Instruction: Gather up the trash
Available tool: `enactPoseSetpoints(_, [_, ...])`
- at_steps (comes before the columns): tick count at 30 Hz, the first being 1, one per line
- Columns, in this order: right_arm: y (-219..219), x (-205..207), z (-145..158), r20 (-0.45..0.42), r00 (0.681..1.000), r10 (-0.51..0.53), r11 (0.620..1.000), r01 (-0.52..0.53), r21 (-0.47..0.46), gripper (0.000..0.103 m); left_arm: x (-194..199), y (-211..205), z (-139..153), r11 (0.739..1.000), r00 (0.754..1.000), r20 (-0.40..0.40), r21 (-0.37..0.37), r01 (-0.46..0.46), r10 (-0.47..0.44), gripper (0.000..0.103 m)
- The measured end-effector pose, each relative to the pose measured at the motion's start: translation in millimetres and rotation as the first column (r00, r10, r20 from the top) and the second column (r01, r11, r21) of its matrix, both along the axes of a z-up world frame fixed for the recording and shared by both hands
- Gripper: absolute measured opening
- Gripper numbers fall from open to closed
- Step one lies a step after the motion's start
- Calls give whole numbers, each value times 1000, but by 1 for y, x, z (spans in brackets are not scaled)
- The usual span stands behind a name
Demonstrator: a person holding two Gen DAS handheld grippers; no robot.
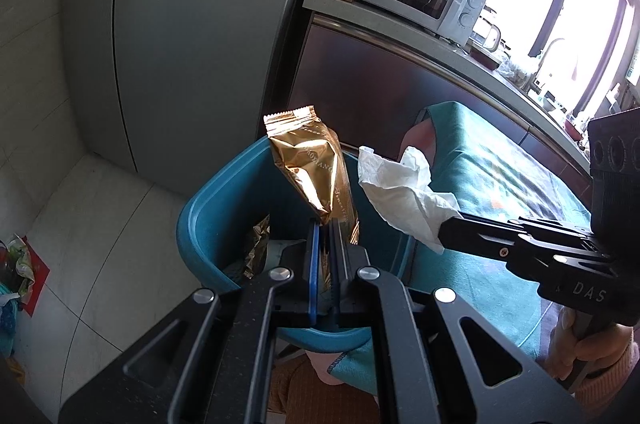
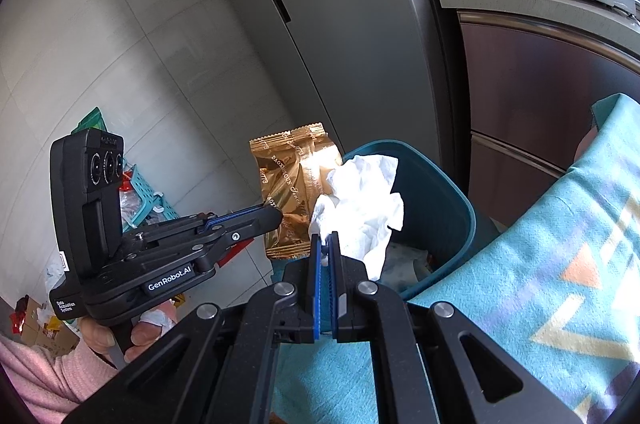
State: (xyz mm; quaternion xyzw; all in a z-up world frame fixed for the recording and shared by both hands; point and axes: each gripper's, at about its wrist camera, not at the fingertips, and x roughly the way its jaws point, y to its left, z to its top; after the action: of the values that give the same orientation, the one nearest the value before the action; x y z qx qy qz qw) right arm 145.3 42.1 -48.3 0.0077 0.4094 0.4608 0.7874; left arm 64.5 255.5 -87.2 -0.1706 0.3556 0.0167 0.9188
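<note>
The left claw [image 1: 325,224] is clamped on the lower edge of a crinkled gold foil snack wrapper [image 1: 316,175], and the right claw [image 2: 325,240] is pinched tight on a corner of a crumpled white paper tissue [image 2: 360,212]; both pieces hang in the air right over the open mouth of a rounded teal plastic waste bin [image 1: 224,207], the wrapper on the left side, the tissue just beside it toward the right. Both look nearly weightless. The wrapper is thin metallised film, glossy and slick, creased into sharp facets with a serrated heat-sealed top; it stands up stiffly from the claw, so it seems to keep its shape, and a crimped seam is the surest place to nip it, since the smooth faces could slide. The tissue is soft, matte and limp, folding wherever it is bunched; it likely tears if tugged, so a thick wad is a better hold than a single ply. The bin has smooth, slightly shiny walls and a rolled rim, and more foil glints inside it. Next to it lies a woven teal blanket [image 2: 520,264] with orange and cream triangles, soft and napped.
</note>
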Motion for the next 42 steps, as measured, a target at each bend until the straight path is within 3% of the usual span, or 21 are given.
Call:
enactPoseSetpoints(19, [30,22,-13,-30,999,-19,995,16,-98,6,24,5,-31,1000,997,-76,-1,-8,8,6])
enactPoseSetpoints(26, [24,19,-12,-28,999,-30,996,27,-84,8,31,5,-47,1000,994,-109,-9,-17,15,7])
enactPoseSetpoints(34, [-1,7,-5,-8,998,-64,998,64,-31,22,15,-2,-32,1000,999,-35,8,15,-15,21])
enactPoseSetpoints(37, [-15,-6,3,36,995,-89,996,90,-15,37,5,-9,-21,999,999,10,28,32,-32,31])
enactPoseSetpoints(39, [-26,-15,9,79,990,-117,993,117,-2,52,-3,-14,-12,998,998,46,49,39,-41,38])
enactPoseSetpoints(42, [-42,-29,16,141,977,-158,987,159,4,58,-15,-22,1,996,994,97,80,45,-53,53])
